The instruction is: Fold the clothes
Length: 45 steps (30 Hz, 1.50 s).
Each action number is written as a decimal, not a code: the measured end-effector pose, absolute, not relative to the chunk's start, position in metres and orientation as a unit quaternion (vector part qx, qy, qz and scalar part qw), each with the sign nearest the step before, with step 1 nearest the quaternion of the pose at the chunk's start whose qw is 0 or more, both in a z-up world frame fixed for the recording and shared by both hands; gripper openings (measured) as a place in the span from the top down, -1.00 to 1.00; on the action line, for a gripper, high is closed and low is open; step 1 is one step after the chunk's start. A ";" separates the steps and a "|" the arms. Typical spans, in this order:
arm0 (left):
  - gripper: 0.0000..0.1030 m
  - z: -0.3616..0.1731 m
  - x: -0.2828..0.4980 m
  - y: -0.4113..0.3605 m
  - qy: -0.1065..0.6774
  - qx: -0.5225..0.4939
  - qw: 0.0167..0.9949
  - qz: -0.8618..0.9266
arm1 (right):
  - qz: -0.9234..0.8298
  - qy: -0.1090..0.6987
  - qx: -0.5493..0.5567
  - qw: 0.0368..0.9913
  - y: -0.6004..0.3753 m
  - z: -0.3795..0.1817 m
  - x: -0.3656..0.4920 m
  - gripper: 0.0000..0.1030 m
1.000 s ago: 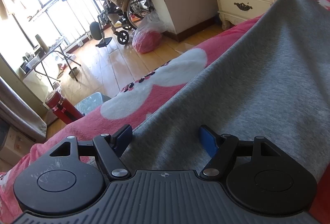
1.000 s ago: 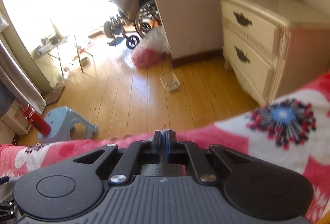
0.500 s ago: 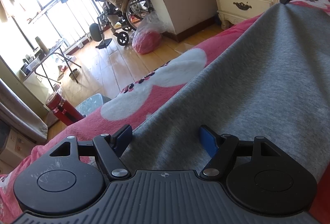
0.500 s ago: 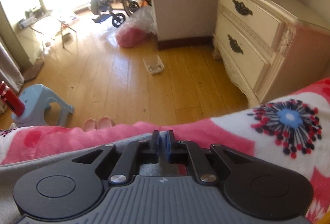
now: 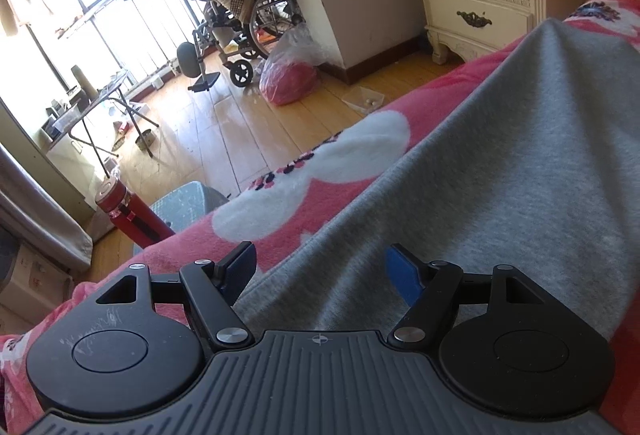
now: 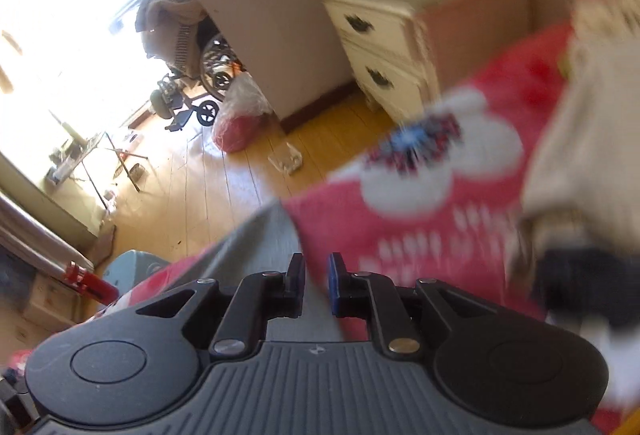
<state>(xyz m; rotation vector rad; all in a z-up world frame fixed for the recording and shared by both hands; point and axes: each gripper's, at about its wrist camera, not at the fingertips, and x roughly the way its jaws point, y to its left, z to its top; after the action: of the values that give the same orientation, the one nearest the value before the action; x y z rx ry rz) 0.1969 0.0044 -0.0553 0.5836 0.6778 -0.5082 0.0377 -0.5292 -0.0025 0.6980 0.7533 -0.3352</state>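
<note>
Since earlier, right gripper [image 6: 316, 277] has let go, jaws just parting, empty; left gripper [image 5: 320, 269] gapes over soft grey garment [image 5: 500, 175]; grasp its bed-edge hem.

The right hand-held gripper [image 6: 316, 277] has let go of the grey garment [image 5: 500, 163]: its jaws have just been opening, a narrow gap now, nothing pinched. It has swung away from the nightstand [image 6: 384, 35], and the garment's raised corner has dropped.

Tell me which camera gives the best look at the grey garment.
The left wrist view: the grey garment lies sharp and broad over the pink blanket, filling the right half. The right wrist view is motion-blurred and catches only a narrow grey strip just beyond the fingers.
</note>
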 end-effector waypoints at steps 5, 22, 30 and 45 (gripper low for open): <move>-0.40 -0.032 0.180 0.010 0.334 0.296 0.856 -0.262 | -0.166 0.353 0.454 0.801 -0.495 -0.068 0.002 0.75; -0.41 -0.056 0.124 0.045 0.415 0.259 0.828 -0.274 | -0.145 0.366 0.493 0.776 -0.457 -0.112 0.024 0.75; -0.41 -0.058 0.124 0.045 0.411 0.266 0.829 -0.271 | -0.160 0.360 0.509 0.765 -0.463 -0.119 0.022 0.75; -0.41 -0.066 0.118 0.030 0.396 0.279 0.828 -0.283 | -0.184 0.333 0.536 0.753 -0.483 -0.118 0.017 0.74</move>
<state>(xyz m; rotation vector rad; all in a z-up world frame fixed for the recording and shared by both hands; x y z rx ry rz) 0.1182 0.0297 -0.0661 0.5913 0.8398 -0.6013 0.0168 -0.4827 -0.1178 1.1701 0.7268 -0.4026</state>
